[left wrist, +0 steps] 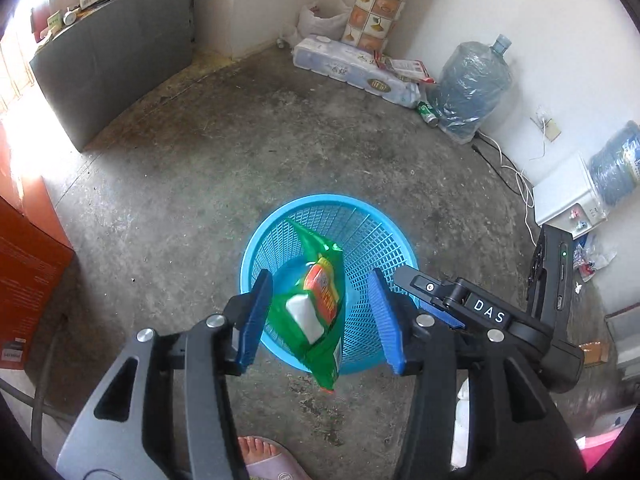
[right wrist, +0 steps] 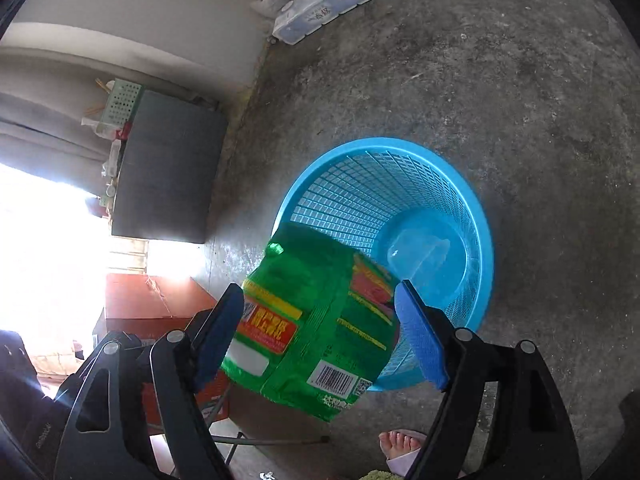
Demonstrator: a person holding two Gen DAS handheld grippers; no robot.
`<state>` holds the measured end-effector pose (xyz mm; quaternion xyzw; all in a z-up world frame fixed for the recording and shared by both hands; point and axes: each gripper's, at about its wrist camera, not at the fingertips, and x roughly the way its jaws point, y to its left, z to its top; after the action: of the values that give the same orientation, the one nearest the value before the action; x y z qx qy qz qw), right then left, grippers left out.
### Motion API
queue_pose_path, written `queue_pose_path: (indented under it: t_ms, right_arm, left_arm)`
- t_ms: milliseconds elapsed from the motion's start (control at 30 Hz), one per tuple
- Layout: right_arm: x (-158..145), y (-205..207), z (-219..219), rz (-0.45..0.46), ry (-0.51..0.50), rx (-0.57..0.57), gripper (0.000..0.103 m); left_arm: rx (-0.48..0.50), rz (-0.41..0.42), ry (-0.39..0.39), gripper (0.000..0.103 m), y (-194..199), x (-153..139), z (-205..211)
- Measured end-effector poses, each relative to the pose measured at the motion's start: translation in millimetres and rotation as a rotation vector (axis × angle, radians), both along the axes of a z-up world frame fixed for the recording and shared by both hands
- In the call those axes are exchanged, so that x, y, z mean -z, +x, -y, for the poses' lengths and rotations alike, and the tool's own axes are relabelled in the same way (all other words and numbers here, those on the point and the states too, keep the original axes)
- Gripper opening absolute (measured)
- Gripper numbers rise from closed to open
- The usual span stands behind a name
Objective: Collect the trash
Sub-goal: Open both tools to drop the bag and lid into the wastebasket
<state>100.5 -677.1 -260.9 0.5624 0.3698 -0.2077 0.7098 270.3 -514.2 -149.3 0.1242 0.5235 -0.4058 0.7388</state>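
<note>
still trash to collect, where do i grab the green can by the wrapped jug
Across the round middle of the green can, from above: it lies on its side on the floor, hemmed by the jug and tissue pack, so a sideways approach looks blocked.

The white letters "DAS" are read on the black body of the right gripper; a barcode and a square code are printed on the green snack bag; its red and yellow lettering is too blurred to be read.
</note>
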Motion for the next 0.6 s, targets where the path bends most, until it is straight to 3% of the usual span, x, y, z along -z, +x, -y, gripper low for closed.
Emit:
queue_pose_path:
  t_ms: [267,333,600]
  right_arm:
    - [-34,-42,-15,0.031,-0.082,-0.043,0.076]
    - [-49,-57,-22,0.033,-0.114,-0.055,0.076]
    - [-124,-98,-71,0.037,-0.316,-0.165,0.076]
  left_arm:
    - [0.015,0.04,-0.064,0.053,-17,-39,-33]
    - [0.011,0.044,-0.091,0.057,-24,-53,-49]
    - [-0.023,0.052,-0.239,0.058,-61,-116,-137]
